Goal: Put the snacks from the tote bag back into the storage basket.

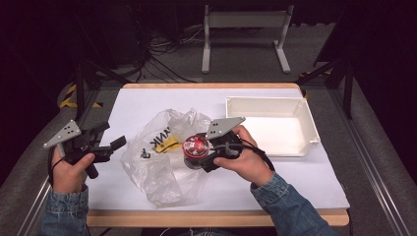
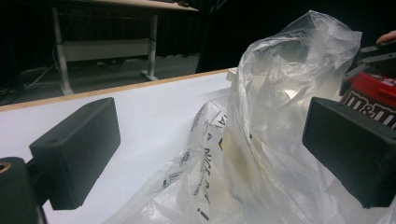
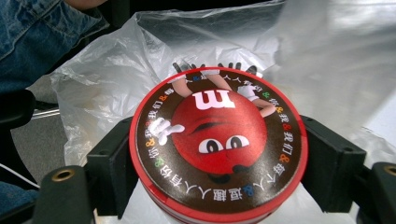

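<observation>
Light falls from overhead onto the white table (image 1: 147, 103), bright at the centre of the high view, while the top, left and right margins sink into near black; shadows under the things are short and soft. The high view is slightly soft throughout; the plastic bag (image 2: 289, 93) in the left gripper view carries pale glare along its folds. In the right gripper view the red lid (image 3: 218, 144) is sharp and glossy; the upper right of the frame is blurred white.
</observation>
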`<state>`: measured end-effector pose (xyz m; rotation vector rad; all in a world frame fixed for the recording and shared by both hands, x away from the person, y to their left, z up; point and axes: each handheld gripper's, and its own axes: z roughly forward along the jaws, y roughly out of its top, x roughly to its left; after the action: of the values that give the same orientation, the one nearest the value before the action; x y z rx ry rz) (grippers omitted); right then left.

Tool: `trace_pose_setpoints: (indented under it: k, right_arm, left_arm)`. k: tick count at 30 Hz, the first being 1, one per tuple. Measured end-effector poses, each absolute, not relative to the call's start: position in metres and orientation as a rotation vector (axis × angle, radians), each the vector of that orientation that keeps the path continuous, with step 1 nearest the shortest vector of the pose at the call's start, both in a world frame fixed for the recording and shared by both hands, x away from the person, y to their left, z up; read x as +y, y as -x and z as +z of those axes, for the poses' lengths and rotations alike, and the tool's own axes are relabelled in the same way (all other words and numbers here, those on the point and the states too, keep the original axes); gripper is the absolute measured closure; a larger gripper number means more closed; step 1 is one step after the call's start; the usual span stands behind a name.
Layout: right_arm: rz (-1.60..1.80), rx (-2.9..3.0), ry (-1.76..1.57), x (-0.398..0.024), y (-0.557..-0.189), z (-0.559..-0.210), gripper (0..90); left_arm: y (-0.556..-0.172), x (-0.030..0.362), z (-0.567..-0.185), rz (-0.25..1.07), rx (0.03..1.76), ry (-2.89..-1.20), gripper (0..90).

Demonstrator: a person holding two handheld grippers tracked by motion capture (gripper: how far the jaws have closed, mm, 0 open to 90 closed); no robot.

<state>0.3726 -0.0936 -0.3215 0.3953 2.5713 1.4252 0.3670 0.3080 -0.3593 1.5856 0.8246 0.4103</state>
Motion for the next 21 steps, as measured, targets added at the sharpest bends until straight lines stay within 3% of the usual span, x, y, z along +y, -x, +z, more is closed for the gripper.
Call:
trace_pose_setpoints:
  k: [21]
  right_arm:
    - [1.424,2.519,-0.476,-0.137,-0.377,-0.296,22.2]
  left_arm:
    - [-0.374,0.319,-0.362,0.454,0.933,-1.639,2.3]
